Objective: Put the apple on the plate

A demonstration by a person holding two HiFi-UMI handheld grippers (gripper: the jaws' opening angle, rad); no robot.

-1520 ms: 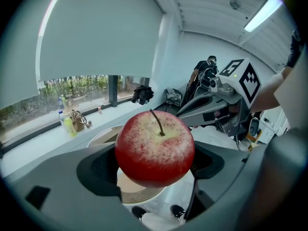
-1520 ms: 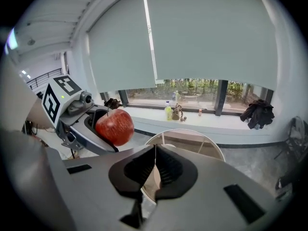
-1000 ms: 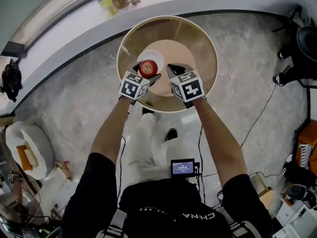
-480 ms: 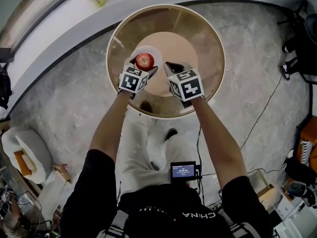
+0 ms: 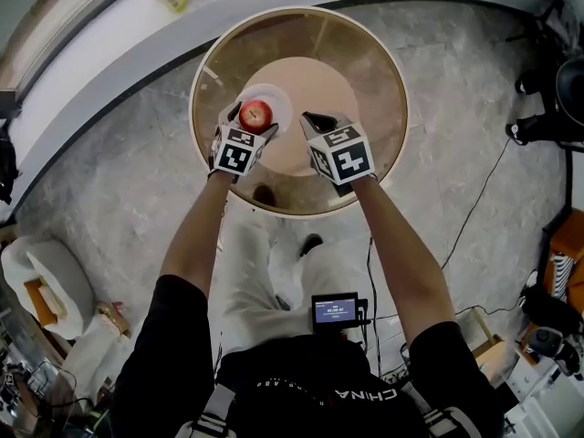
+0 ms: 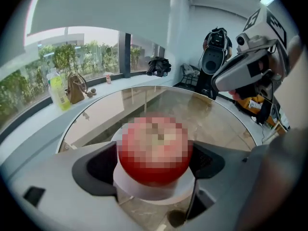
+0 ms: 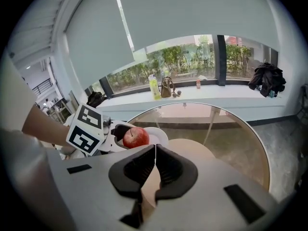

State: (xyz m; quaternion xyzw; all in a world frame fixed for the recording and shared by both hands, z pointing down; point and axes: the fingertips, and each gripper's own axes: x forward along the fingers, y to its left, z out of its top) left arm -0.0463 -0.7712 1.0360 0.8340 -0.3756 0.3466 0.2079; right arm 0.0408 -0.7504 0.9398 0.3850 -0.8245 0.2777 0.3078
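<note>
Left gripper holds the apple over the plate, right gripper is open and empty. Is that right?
No. The right gripper is shut, not open: the right gripper view shows its jaws together, with nothing between them. The left gripper does hold the apple over the plate.

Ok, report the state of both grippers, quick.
Left gripper: shut on the apple, over the plate.
Right gripper: shut, nothing between its jaws.

Round glass table, green bottle, brown bag
</note>
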